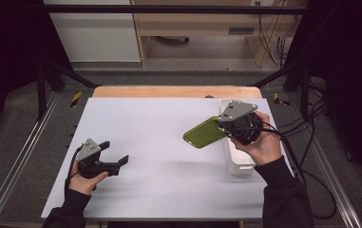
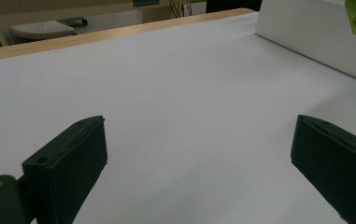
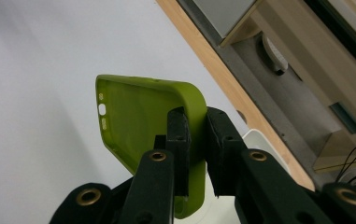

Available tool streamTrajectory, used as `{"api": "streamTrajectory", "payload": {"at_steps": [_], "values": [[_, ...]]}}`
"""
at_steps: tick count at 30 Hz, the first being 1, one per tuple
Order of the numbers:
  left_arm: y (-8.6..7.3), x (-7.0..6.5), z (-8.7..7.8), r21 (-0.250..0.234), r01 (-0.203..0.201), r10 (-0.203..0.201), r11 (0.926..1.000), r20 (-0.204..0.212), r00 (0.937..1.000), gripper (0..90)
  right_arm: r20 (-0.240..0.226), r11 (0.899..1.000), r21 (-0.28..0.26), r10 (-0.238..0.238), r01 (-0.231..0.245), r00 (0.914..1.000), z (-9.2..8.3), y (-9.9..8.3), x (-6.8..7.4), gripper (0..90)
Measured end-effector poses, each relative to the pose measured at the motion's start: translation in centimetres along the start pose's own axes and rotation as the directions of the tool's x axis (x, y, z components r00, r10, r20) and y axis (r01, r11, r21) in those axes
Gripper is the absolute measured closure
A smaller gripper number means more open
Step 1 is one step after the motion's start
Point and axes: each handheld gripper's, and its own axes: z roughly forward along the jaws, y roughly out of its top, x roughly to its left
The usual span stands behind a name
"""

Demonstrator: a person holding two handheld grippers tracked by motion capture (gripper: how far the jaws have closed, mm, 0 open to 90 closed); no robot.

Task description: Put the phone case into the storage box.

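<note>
Green phone case [image 1: 204, 132] is pinched by its edge in the right gripper [image 1: 224, 124], held right of centre frame beside the white bin [image 1: 239, 166]. Left gripper [image 1: 116, 153] is parked lower left, jaws wide and empty. Step is judged as carry; next a clear set-down spot on the table [image 1: 159, 142] is needed.

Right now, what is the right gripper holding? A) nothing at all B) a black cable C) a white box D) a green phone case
D: the right gripper has its jaws shut on the edge of the green phone case, lifted above the table.

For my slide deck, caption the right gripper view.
Right gripper shut on the rim of a green phone case above the white table.
</note>
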Motion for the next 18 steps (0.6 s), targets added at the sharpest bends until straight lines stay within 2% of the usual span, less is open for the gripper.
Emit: {"api": "streamTrajectory", "payload": {"at_steps": [5,7,11,14,18], "values": [[-0.1,0.1,0.0,0.000,0.009,-0.009,1.0000,0.002,1.0000,3.5,0.009,1.000,-0.005,-0.020,0.020,0.9998,-0.2,0.6,-0.5,80.4],[-0.1,0.1,0.0,0.003,0.009,-0.009,1.0000,0.005,0.9999,3.5,0.029,0.999,-0.004,-0.040,0.040,0.9988,-0.3,0.9,-0.9,80.4],[-0.2,0.0,0.1,0.007,0.006,-0.006,1.0000,0.009,0.9999,3.5,0.045,0.998,0.010,-0.056,0.056,0.9974,-0.3,1.1,-1.2,80.4],[-0.2,0.1,0.1,0.005,0.007,-0.008,1.0000,0.007,1.0000,3.5,0.069,0.996,0.028,-0.086,0.084,0.9939,-0.3,1.2,-1.6,80.4],[-0.2,0.2,0.1,0.005,0.009,-0.009,1.0000,0.006,0.9999,3.5,0.077,0.994,0.042,-0.101,0.098,0.9920,-0.3,1.4,-1.9,80.4]]}}
